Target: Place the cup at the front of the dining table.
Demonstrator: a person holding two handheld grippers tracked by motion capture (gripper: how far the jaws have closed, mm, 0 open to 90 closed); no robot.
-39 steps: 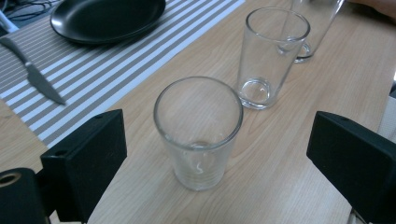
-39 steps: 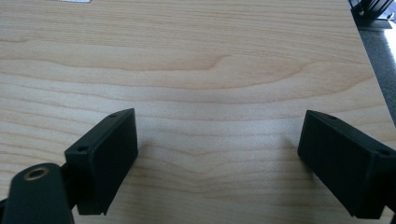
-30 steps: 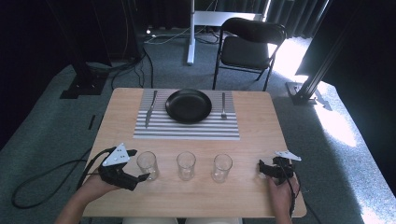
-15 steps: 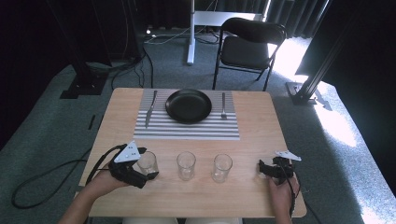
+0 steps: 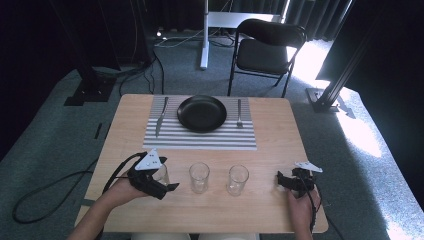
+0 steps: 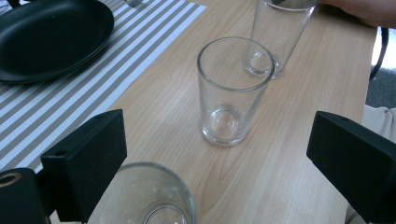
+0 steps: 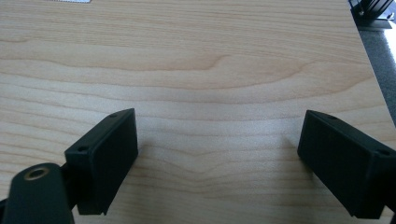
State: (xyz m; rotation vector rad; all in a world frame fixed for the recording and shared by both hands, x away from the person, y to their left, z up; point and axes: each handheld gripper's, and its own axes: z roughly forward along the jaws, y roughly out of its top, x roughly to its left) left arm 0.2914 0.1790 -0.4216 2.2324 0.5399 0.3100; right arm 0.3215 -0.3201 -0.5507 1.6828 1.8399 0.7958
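Hovering at the near left of the worktop (image 5: 270, 130), the left hand-held gripper (image 5: 167, 187) has its jaws spread wide and released around the left glass (image 5: 161, 173), which stands upright at the gripper's tip. In the left gripper view this glass (image 6: 154, 196) shows its rim low between the two jaws, closer to the left jaw; whether the pad touches it I cannot tell. From that glass, the middle glass (image 5: 199, 177) stands at 3 o'clock and the right glass (image 5: 238, 179) farther along the same row, each apart from the next. At 12 o'clock from the row lie the striped mat (image 5: 200, 140) and black plate (image 5: 202, 113). The right hand-held gripper (image 5: 281, 181) rests at the near right, jaws wide apart over bare wood.
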